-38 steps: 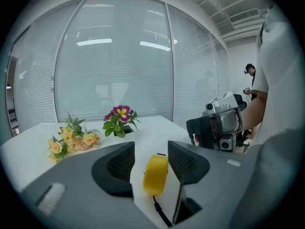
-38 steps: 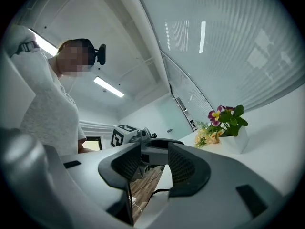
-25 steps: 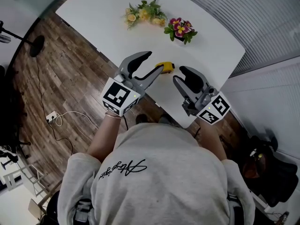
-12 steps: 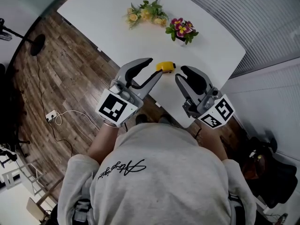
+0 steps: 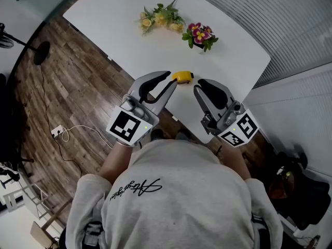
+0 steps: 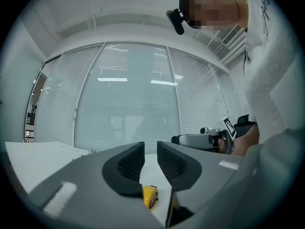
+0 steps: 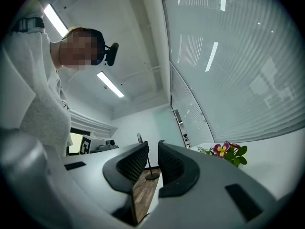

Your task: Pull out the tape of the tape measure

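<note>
Left claw [image 6: 150, 152] is down to a narrow gap. Its jaws have just been closing, but there's nothing between the pads. The yellow tape measure [image 6: 150, 196] shows low down beyond them, lying on the white tabletop [image 5: 104, 14]. Right claw [image 7: 152, 151] is the same deal: thin slit, just been closing, empty. In the head view the tape measure sits by the near edge, just past the left claw's tips, with the right claw a bit to its right. Yellow flowers [image 5: 158, 15] and pink flowers [image 5: 199, 33] lie farther back.
</note>
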A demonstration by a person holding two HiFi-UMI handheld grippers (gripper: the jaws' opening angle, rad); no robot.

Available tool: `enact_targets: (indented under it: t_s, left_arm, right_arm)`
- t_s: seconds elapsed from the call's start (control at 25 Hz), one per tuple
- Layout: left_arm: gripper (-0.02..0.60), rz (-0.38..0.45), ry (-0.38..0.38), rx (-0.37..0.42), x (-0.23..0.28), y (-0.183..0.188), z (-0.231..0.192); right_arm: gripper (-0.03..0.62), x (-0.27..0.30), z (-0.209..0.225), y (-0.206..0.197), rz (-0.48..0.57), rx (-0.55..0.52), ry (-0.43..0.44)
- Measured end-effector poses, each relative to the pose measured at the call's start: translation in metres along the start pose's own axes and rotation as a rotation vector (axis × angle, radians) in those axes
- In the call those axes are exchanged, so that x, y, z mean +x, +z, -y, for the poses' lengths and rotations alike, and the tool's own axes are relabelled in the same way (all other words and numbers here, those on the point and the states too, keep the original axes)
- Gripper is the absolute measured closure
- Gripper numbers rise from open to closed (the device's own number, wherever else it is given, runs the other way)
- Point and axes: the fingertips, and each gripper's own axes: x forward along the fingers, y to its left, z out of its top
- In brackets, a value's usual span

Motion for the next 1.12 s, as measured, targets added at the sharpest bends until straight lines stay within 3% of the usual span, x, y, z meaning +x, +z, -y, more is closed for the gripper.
enact_targets:
  t_s: [0.36,1.12]
  left_arm:
    - [0.546,0.015,-0.009,0.003,0.002,0.005,0.005]
    - [0.581,0.021,0.004,0.012,0.004,0.01,0.015]
  right_arm:
    - [0.591,-0.004,-0.002,0.005,0.011,-0.024,-0.011]
    - [0.592,-0.009,-0.011,0.001,-0.035,-0.076,-0.004]
